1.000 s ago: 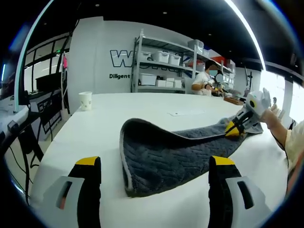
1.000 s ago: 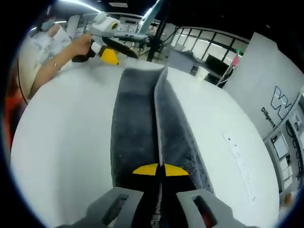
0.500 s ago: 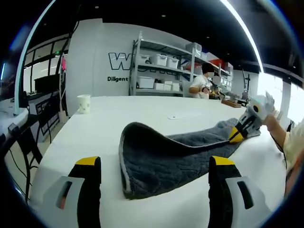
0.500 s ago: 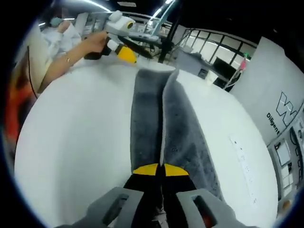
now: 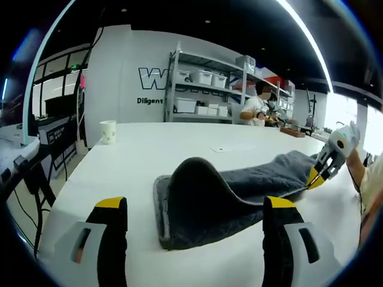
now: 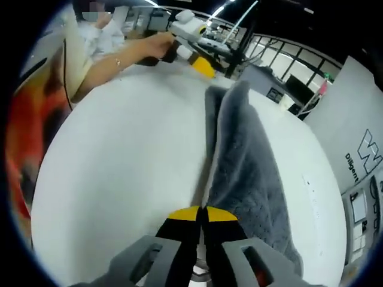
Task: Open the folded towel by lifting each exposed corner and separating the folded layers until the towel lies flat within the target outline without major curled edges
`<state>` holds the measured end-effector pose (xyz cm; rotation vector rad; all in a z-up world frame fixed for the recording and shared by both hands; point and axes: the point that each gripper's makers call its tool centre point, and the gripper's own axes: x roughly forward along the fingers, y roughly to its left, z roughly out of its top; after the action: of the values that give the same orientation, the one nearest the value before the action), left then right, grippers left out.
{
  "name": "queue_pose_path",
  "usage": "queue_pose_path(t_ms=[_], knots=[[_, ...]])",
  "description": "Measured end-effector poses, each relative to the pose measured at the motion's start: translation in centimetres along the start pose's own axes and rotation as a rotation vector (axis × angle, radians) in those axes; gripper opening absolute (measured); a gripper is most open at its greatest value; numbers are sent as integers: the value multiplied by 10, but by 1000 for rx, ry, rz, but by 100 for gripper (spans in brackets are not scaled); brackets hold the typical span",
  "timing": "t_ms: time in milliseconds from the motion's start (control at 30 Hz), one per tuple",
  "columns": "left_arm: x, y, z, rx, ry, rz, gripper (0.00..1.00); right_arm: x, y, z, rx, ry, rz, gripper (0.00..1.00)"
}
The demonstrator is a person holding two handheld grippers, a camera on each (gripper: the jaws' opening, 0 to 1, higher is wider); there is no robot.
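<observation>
A dark grey quilted towel (image 5: 233, 194) lies on the white table (image 5: 149, 149), its upper layer humped in an arch near its close end. My left gripper (image 5: 195, 206) is open, and the towel's near end shows between its wide-apart jaws without being pinched. My right gripper (image 6: 200, 214) is shut on the towel (image 6: 248, 161) at its edge. In the left gripper view the right gripper (image 5: 323, 170) comes in from the right, holding the towel's far end just above the table. In the right gripper view a hand holds the left gripper (image 6: 200, 63) beyond the towel's far end.
A paper cup (image 5: 108, 130) stands far left on the table, and a flat sheet (image 5: 230, 147) lies behind the towel. Metal shelves with white bins (image 5: 203, 84) stand by the back wall. A person (image 5: 258, 104) works at a bench there. Bare tabletop (image 6: 125, 155) lies left of the towel.
The right gripper has drawn the towel's edge further right and down. The raised fold has rolled towards it and stands taller, and the upper layer now covers most of the lower one.
</observation>
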<state>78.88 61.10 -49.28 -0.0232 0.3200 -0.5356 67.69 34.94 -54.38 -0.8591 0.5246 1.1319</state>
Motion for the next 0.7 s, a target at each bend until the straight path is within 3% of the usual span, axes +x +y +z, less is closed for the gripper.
queue_pose_path(t_ms=[433, 700], knots=[[1, 1, 1, -17, -10, -6, 92, -11, 49, -3, -16, 26, 149, 0], [1, 1, 0, -26, -10, -7, 92, -15, 75, 2, 17, -15, 261, 0]])
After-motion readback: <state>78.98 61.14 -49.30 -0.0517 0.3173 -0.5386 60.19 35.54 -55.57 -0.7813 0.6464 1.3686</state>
